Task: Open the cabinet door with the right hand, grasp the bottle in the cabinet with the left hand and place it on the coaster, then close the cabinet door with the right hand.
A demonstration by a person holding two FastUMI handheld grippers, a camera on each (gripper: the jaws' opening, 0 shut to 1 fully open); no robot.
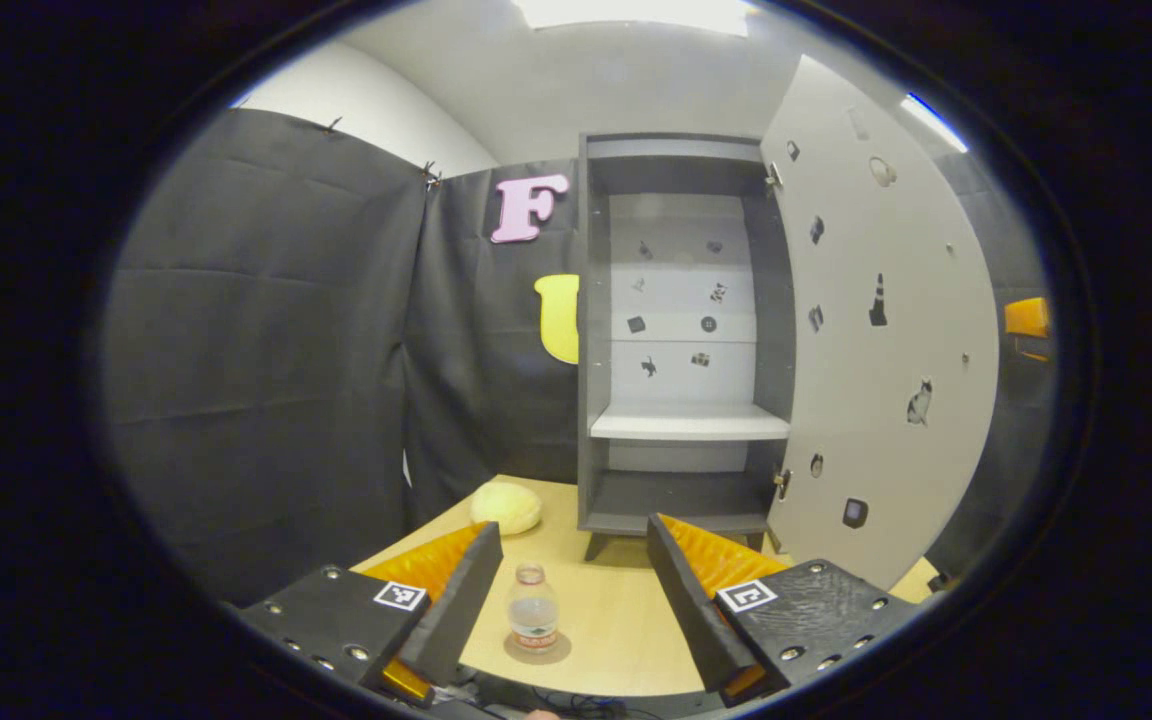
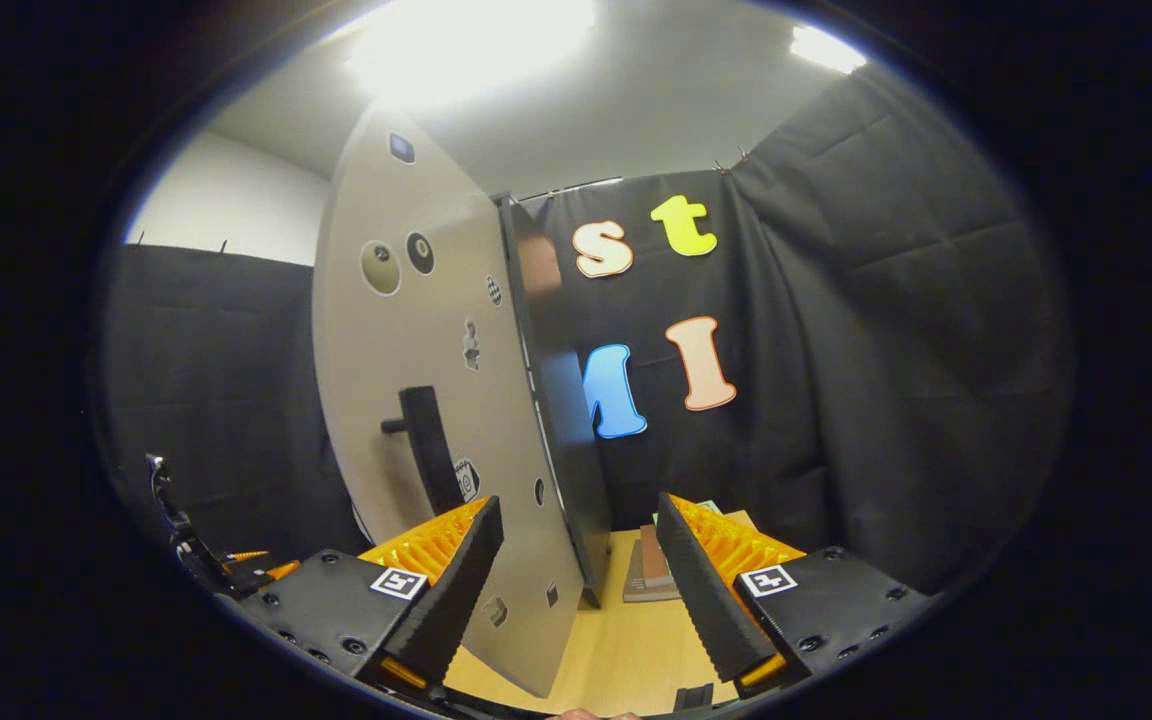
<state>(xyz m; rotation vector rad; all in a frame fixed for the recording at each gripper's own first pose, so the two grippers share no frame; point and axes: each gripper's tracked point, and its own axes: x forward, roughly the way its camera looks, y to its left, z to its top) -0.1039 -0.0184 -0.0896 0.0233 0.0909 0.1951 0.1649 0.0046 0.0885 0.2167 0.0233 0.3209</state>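
Note:
In the left gripper view a small clear bottle stands upright on a round coaster on the wooden table. My left gripper is open, its fingers spread wide on either side of the bottle and not touching it. Behind stands the dark cabinet with its pale door swung open to the right and a bare white shelf inside. In the right gripper view the door stands edge-on close ahead, its dark handle just above my left finger. My right gripper is open around the door's lower edge without gripping.
A pale yellow rounded object lies on the table left of the cabinet. A small stack of books lies on the table beyond the door in the right gripper view. Black cloth walls close in on all sides.

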